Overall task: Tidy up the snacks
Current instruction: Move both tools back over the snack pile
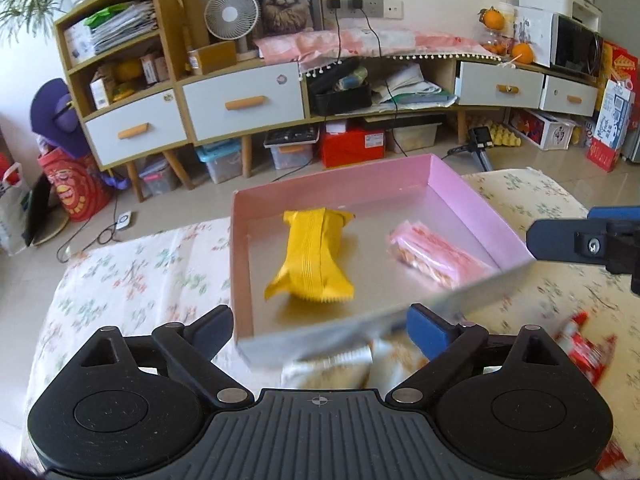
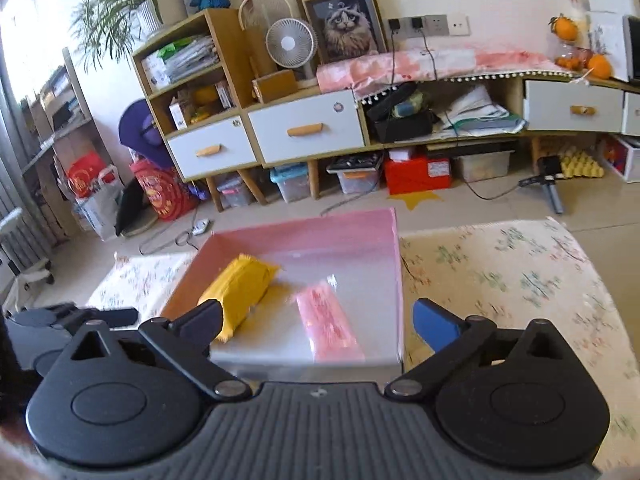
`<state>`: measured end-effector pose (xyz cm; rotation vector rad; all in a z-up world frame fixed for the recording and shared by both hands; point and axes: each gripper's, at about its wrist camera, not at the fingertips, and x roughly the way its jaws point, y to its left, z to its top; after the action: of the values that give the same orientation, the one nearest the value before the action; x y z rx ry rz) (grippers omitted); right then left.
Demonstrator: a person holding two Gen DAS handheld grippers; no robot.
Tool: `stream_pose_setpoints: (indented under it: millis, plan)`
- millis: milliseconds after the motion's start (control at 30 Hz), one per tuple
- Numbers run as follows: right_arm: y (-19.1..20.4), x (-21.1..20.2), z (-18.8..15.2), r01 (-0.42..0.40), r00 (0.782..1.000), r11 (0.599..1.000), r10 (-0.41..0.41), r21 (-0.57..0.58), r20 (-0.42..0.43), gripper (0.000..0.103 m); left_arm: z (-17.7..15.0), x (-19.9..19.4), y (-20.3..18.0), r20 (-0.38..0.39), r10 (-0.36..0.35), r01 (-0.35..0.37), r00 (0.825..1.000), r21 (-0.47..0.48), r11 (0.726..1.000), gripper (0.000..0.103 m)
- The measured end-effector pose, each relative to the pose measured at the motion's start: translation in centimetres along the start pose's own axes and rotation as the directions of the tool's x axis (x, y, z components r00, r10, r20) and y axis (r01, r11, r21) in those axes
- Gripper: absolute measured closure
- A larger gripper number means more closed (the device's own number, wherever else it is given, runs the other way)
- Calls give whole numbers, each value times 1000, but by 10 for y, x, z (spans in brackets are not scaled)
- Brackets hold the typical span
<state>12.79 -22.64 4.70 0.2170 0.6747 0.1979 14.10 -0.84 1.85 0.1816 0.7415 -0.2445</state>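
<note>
A shallow pink box (image 1: pixel 480 196) sits on a low table covered with a floral cloth (image 1: pixel 132 276), toward the table's far edge, with its open top facing up and its pale inner floor showing. Inside it lie two snacks, well apart from each other: a yellow snack packet (image 1: pixel 310 256) lies on the left half of the floor, its crimped ends pointing toward the box's far and near walls, and a pink snack packet (image 1: pixel 436 254) lies on the right half, angled toward the near right corner. The left gripper (image 1: pixel 320 328) hangs over the near wall of the box with its jaws spread wide, one dark finger outside the near left corner and the blue-padded finger at the near wall; nothing is between the pads, so it is released. The right gripper (image 2: pixel 316 322) is likewise released, jaws fully apart above the near side of the box, the pink packet lying below the gap without touching either finger. In the left wrist view the right gripper's finger also shows at the right edge, just beside the box's right wall. On the cloth outside the box, near the table's near edge, lie a blurred white snack packet (image 1: pixel 328 368) just below the box's near wall and a red snack packet (image 1: pixel 584 344) to the right.
</note>
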Motion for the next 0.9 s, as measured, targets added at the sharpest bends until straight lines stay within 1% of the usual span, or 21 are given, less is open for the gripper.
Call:
stream_pose_setpoints:
  millis: [133,367,500,600,667,800,900]
  plan:
    - [2,-16,-11,16,1000,1000,-16,2,-13,0,-16,-25,0,-17,-15,14,1000,-46,999,5]
    - [3,-35,-27,59,998,998,-58,14,-23,0,-46,-61,-2,-22,-16,14,1000,-75,997,2]
    - [1,-41,-42,71,996,997,-69,23,-50,0,-66,-68,0,-14,-6,5,1000,-81,997,2]
    - [2,-46,-55,60,996,998,-59,0,-62,0,-73,-68,1,-35,6,-9,999,-95,995,2]
    - [4,-45,-62,62,995,998,-63,-17,-77,0,-77,-71,3,-24,-4,1,1000,-101,995,2]
    - [7,-44,-72,87,993,996,-89,-36,-75,0,-85,-74,9,-12,-14,12,1000,-114,993,2]
    - [8,-43,-79,69,994,994,-76,-79,-83,0,-91,-74,14,-1,-24,24,1000,-122,992,2]
